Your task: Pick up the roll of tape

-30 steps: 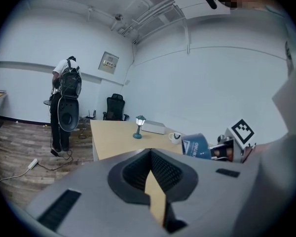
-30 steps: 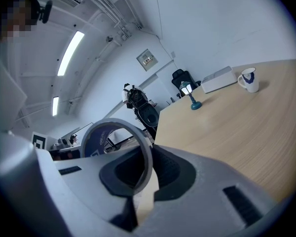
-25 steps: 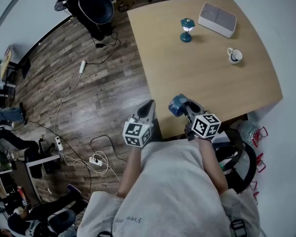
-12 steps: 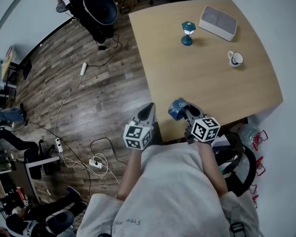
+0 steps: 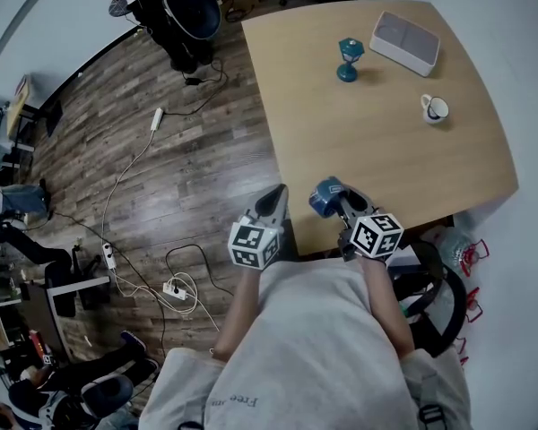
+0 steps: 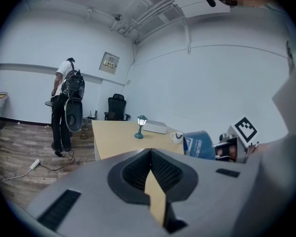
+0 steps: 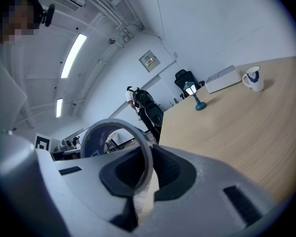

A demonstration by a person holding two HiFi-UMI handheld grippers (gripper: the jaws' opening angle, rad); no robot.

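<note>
Blue tape roll (image 5: pixel 324 196) upright on edge

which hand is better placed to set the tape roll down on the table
Right, probably: the right gripper clamps the tape roll in its fingers above the table edge. The left gripper is shut, empty, beside the table.

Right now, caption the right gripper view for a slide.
Right hand-held gripper holds the roll of tape; wooden table, lamp and mug beyond.

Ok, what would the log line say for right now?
right gripper: shut on roll of tape | tape: over near edge of table | left gripper: shut, empty
</note>
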